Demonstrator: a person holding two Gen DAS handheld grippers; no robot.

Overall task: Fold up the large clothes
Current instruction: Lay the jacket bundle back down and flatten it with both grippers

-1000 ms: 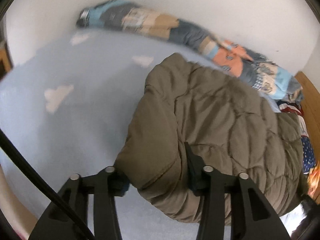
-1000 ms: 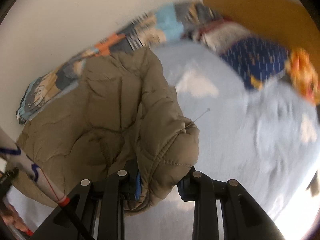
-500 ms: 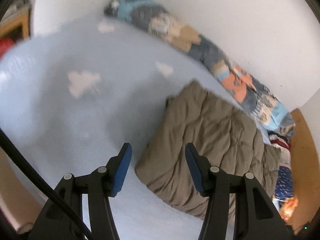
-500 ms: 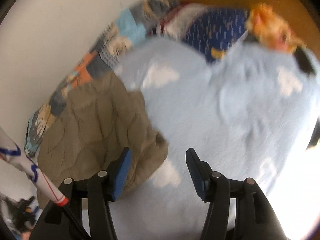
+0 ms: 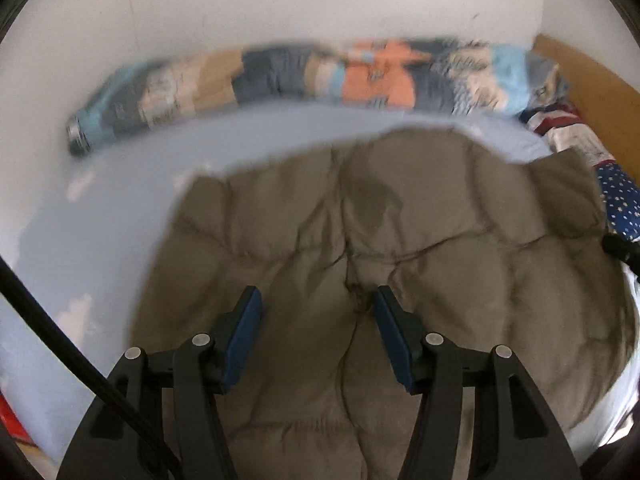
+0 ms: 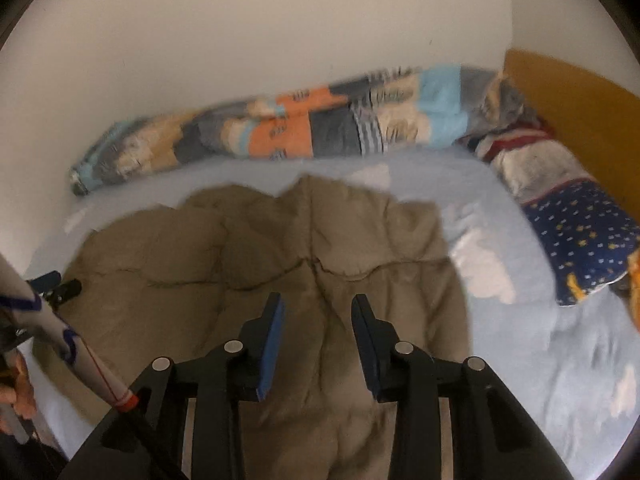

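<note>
An olive quilted puffer jacket (image 5: 440,220) lies folded in a flat bundle on the light blue bed sheet (image 5: 120,208). My left gripper (image 5: 316,296) hovers over the jacket's near half. Its jaws are opening and nothing is between the blue pads. In the right wrist view the same jacket (image 6: 240,248) spreads to the left and centre. My right gripper (image 6: 318,300) hangs above the jacket's middle seam. Its jaws are closing, still apart, with no cloth pinched between them.
A rolled patchwork blanket (image 6: 300,132) lies along the white wall. Pillows, one navy with stars (image 6: 584,240), sit by the wooden headboard (image 6: 580,112) on the right. A hand (image 6: 16,392) and a patterned sleeve (image 6: 40,320) show at the lower left.
A second ago both grippers were shut on raised jacket edges. They have let go, swung aside and come back over the jacket, which now lies flat.
</note>
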